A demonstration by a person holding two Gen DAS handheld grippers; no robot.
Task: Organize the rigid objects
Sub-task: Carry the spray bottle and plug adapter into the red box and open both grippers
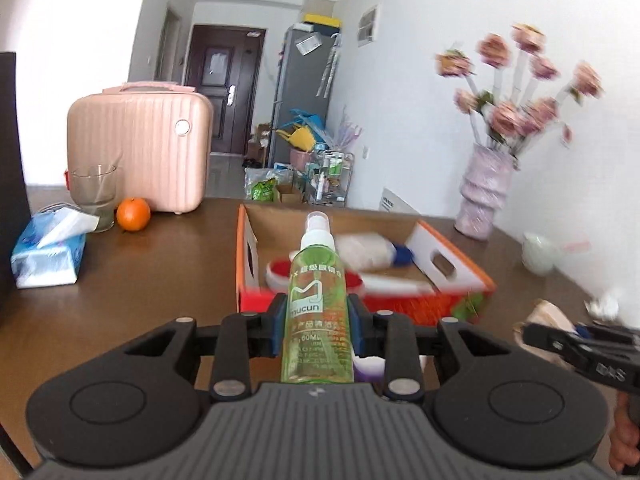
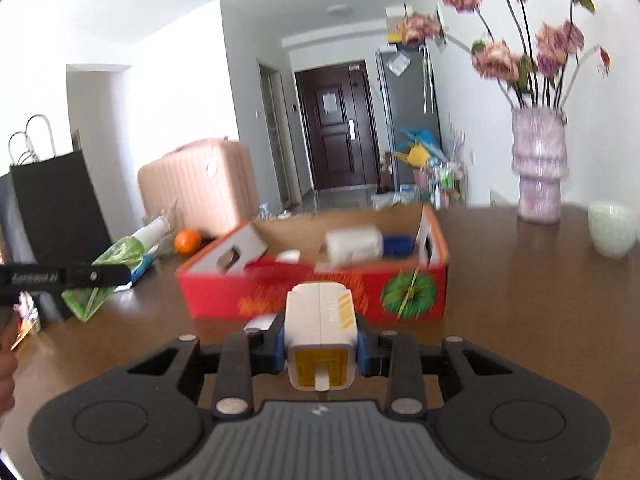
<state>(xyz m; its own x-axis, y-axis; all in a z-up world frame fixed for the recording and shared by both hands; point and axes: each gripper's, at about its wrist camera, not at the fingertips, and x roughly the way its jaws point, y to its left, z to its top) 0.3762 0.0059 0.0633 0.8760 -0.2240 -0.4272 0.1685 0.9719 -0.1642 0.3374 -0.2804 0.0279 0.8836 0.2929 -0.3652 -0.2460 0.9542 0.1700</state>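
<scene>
Brown table carries the box. Left gripper pinches a light, slick bottle mid-body before the box; right gripper clamps a rigid charger, also before it.

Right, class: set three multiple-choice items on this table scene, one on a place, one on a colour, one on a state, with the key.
1. Where does the orange lie?
A. in the box
B. on the table beside the glass
C. in the vase

2. What colour is the spray bottle in the left gripper?
A. green
B. blue
C. black

3. How is the right gripper?
A. open and empty
B. shut on a glass
C. shut on a white and yellow block

Key: B, it sits on the wood next to the glass; A, its clear body is green; C, the white and yellow block sits clamped between its fingers.
</scene>
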